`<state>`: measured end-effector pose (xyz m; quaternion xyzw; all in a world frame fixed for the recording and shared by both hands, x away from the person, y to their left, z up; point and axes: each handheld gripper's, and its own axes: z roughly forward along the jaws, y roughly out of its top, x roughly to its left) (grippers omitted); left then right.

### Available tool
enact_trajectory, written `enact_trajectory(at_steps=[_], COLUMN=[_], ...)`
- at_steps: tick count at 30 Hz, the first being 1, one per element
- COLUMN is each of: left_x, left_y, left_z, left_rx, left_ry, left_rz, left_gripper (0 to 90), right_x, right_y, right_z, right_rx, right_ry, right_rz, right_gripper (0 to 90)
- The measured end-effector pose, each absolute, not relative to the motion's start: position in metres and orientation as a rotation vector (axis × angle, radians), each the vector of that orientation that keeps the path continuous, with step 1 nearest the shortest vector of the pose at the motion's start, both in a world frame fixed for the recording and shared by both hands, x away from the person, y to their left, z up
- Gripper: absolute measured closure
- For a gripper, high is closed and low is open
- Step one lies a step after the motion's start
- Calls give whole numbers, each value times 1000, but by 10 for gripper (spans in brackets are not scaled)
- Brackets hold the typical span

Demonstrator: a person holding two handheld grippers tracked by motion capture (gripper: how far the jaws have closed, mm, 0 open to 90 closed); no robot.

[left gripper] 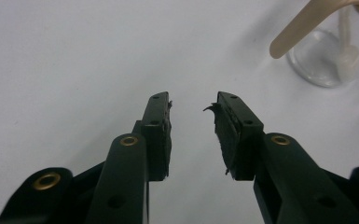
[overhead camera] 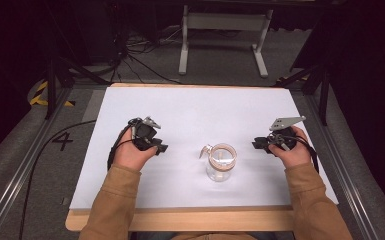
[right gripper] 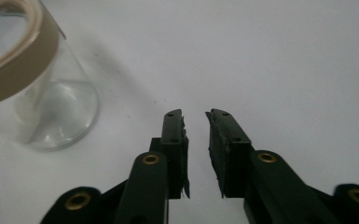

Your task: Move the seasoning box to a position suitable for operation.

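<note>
A clear glass jar (overhead camera: 220, 162) with a tan rim and a small tan tab on its left side stands upright on the white table sheet (overhead camera: 195, 107), near the front middle. My left gripper (overhead camera: 160, 148) rests left of the jar, apart from it, jaws open with nothing between them (left gripper: 193, 100). The jar (left gripper: 324, 60) is at the upper right of the left gripper view. My right gripper (overhead camera: 257, 145) lies right of the jar and points toward it. Its jaws (right gripper: 195, 114) stand a narrow gap apart and hold nothing. The jar (right gripper: 32, 88) is close at that view's upper left.
A wooden table edge (overhead camera: 205, 220) runs along the front of the sheet. Behind the table stand a white metal frame (overhead camera: 225, 30) and black stand legs (overhead camera: 55, 80). Cables lie on the grey floor (overhead camera: 40, 165) at the left.
</note>
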<state>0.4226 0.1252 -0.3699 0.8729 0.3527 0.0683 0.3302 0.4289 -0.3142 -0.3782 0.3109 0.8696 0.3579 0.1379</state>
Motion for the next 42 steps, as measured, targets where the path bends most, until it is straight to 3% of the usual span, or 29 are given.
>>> enact_trajectory(at_steps=[3, 10, 22, 27, 33, 42], left_x=[420, 415, 403, 396, 394, 400], left_y=[123, 119, 92, 75, 61, 40], left_z=[-365, -359, -349, -346, -346, -357], left_rx=[2293, 2279, 2311, 2304, 2282, 2378], left_ry=[874, 816, 680, 607, 606, 604], left_rz=[176, 159, 118, 207, 215, 253], left_gripper=[700, 725, 844, 894, 898, 898], right_x=[426, 423, 416, 413, 406, 396], right_y=[-318, -315, -311, -310, -304, -301], right_z=[-375, -371, -367, -365, -363, -363], right_rx=[879, 872, 851, 850, 823, 815], right_ry=[2514, 2516, 2533, 2532, 2539, 2545], right_rz=[1093, 1097, 1132, 1119, 1103, 1046], right_gripper=[851, 874, 867, 839, 841, 829])
